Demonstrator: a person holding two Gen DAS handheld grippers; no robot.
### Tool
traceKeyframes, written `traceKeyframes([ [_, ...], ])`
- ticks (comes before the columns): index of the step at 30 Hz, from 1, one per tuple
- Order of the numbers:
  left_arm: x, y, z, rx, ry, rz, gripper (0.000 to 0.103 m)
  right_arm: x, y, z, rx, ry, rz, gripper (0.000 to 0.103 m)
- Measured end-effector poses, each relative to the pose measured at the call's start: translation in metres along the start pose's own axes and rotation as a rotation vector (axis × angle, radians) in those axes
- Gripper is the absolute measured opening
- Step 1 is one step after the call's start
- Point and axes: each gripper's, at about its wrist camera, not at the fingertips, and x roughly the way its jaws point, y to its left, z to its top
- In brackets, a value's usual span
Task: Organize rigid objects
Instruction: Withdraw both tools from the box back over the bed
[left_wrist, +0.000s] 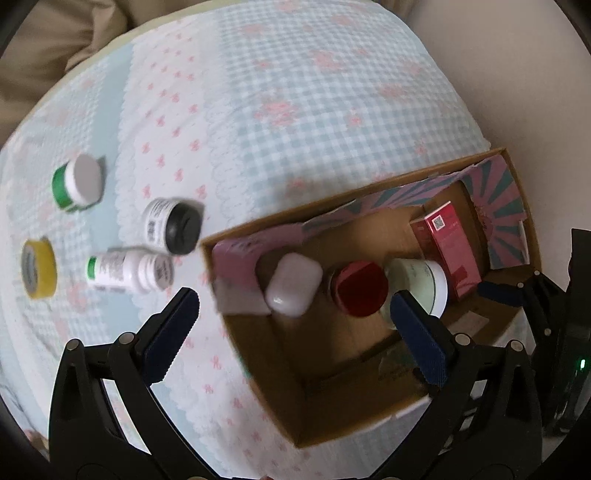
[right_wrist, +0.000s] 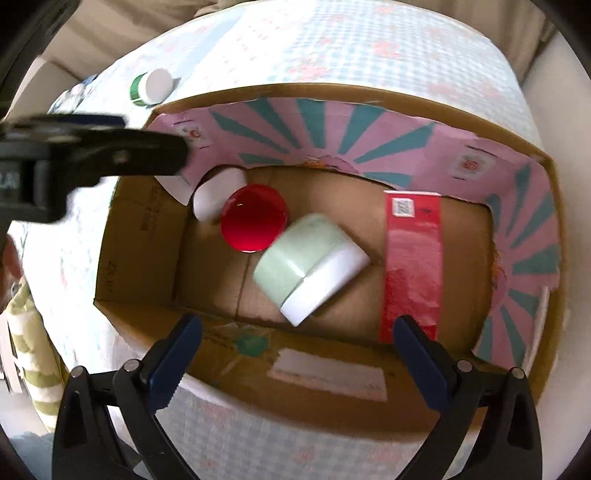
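Observation:
An open cardboard box (left_wrist: 258, 354) with pink and teal lining sits on the checked bedspread. Inside lie a white rounded case (left_wrist: 291, 288), a red-lidded jar (left_wrist: 360, 288), a pale green jar with a white lid (left_wrist: 421, 284) and a red carton (left_wrist: 448, 247). My left gripper (left_wrist: 293, 299) hangs open over the box's left end, holding nothing. My right gripper (right_wrist: 297, 321) is open above the box, and the pale green jar (right_wrist: 306, 266) lies tilted and blurred just beyond its fingers, free of the pads. Near it lie the red lid (right_wrist: 255, 218) and the red carton (right_wrist: 412, 266).
Left of the box on the bedspread lie a green jar with a white lid (left_wrist: 79, 184), a black-lidded white jar (left_wrist: 173, 227), a white bottle (left_wrist: 129, 273) and a yellow tape roll (left_wrist: 38, 267). A pale wall (left_wrist: 517, 74) lies beyond the bed's right edge.

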Motion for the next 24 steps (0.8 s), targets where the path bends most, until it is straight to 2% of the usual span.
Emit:
traceKeyframes([
  [7, -0.019, 0.003, -0.013, -0.009, -0.01, 0.02, 0.103, -0.02, -0.004, -0.002, 0.029, -0.002, -0.031, 0.103],
  [13, -0.046, -0.002, -0.023, 0.007, -0.066, 0.048, 0.103, -0.043, -0.002, -0.005, 0.036, -0.027, -0.07, 0.103],
  [19, -0.1, 0.009, -0.043, -0.015, -0.14, 0.03, 0.103, -0.09, 0.024, 0.006, 0.027, -0.09, -0.108, 0.103],
  [24, -0.159, 0.04, -0.071, -0.053, -0.213, 0.059, 0.103, -0.138, 0.059, 0.018, 0.014, -0.188, -0.137, 0.103],
])
